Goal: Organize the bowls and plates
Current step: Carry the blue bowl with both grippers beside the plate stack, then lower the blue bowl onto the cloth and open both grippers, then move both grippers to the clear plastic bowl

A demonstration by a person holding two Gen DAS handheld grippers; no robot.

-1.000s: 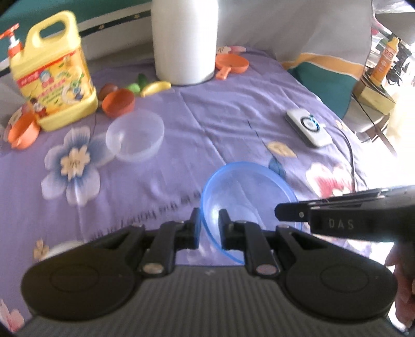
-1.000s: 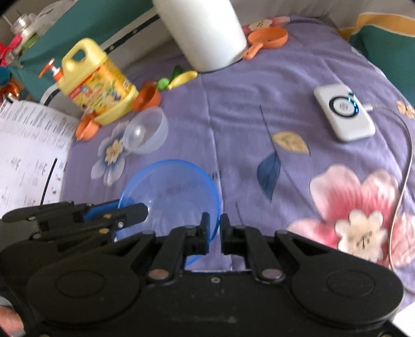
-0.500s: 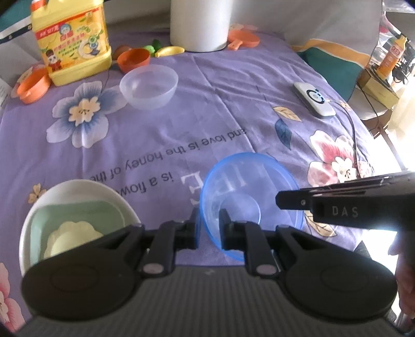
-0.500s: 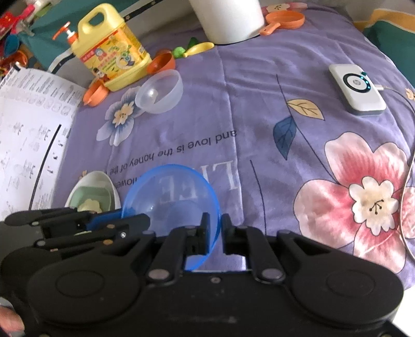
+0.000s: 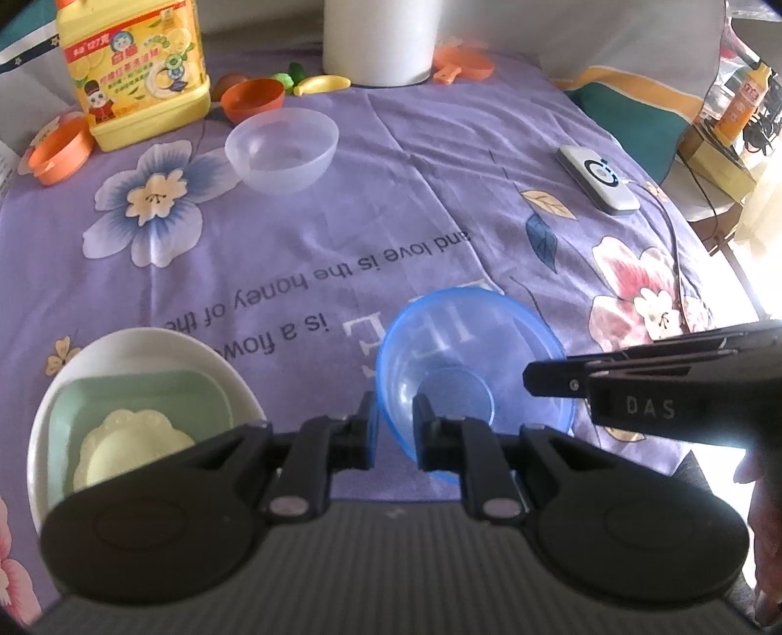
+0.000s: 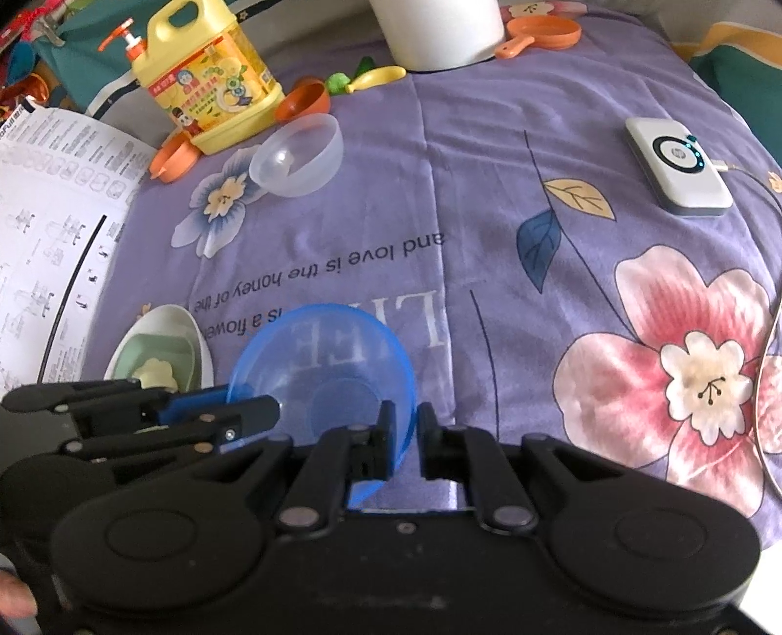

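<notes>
A clear blue bowl [image 5: 469,361] is held near the front of the purple cloth. My left gripper [image 5: 395,425] is shut on its near-left rim; my right gripper [image 6: 404,430] is shut on its near-right rim, the bowl [image 6: 322,361] showing in that view too. A white plate [image 5: 141,351] with a green square dish and a small cream plate stacked in it lies to the bowl's left; it also shows in the right wrist view [image 6: 161,351]. A clear bowl [image 5: 282,146] stands farther back on the cloth.
A yellow detergent jug [image 5: 134,68], orange cups [image 5: 251,97], toy fruit [image 5: 322,84] and a white cylinder [image 5: 379,39] line the far edge. A white power bank [image 5: 598,178] with a cable lies at right. Printed paper [image 6: 54,220] lies at the left.
Both grippers, still holding the blue bowl, have drawn back toward the near edge; the stacked white plate has come into view on the left.
</notes>
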